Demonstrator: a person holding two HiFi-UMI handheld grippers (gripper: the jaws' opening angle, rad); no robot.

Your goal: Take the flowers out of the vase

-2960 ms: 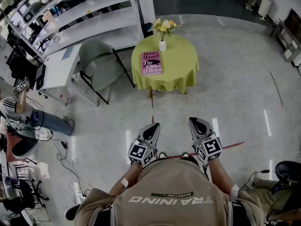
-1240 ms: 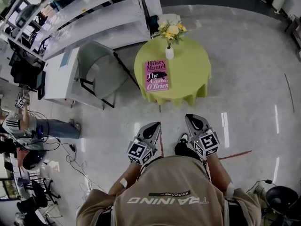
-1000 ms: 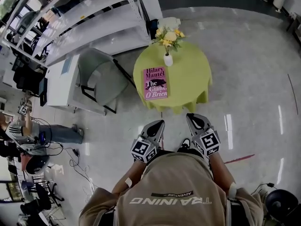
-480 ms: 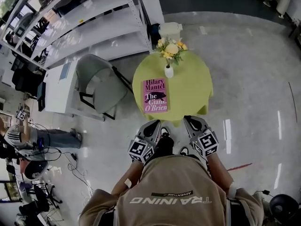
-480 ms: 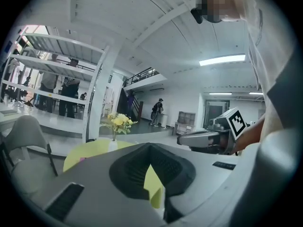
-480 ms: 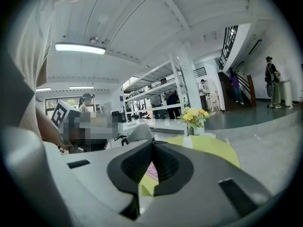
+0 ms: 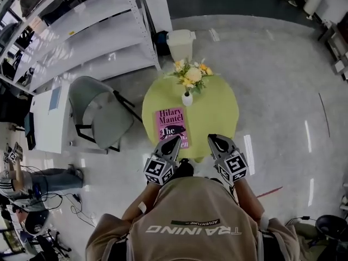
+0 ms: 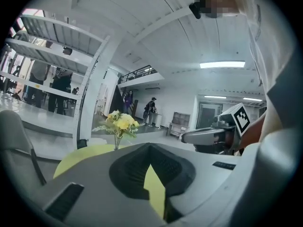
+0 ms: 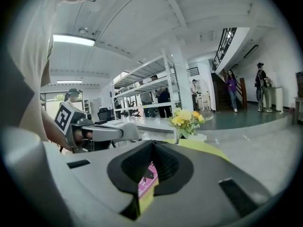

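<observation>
A bunch of yellow and white flowers [image 7: 191,74] stands in a small white vase [image 7: 187,98] at the far side of a round table with a yellow-green cloth [image 7: 217,110]. A pink book [image 7: 169,123] lies on the near side. My left gripper [image 7: 174,142] is shut and empty, its tip over the book's near edge. My right gripper [image 7: 212,139] is shut and empty at the table's near rim. Both are well short of the vase. The flowers [image 8: 119,123] show ahead in the left gripper view, and the flowers [image 9: 185,119] also in the right gripper view.
A grey chair [image 7: 100,110] stands left of the table, with a white desk [image 7: 46,118] beyond it. White shelving [image 7: 81,31] runs along the back left. A white bin [image 7: 180,41] sits behind the table. A seated person [image 7: 22,181] and floor cables are at lower left.
The person has walked up to the table. The table, book and vase have come nearer, and both gripper tips now reach its near edge. Both jaws stay shut.
</observation>
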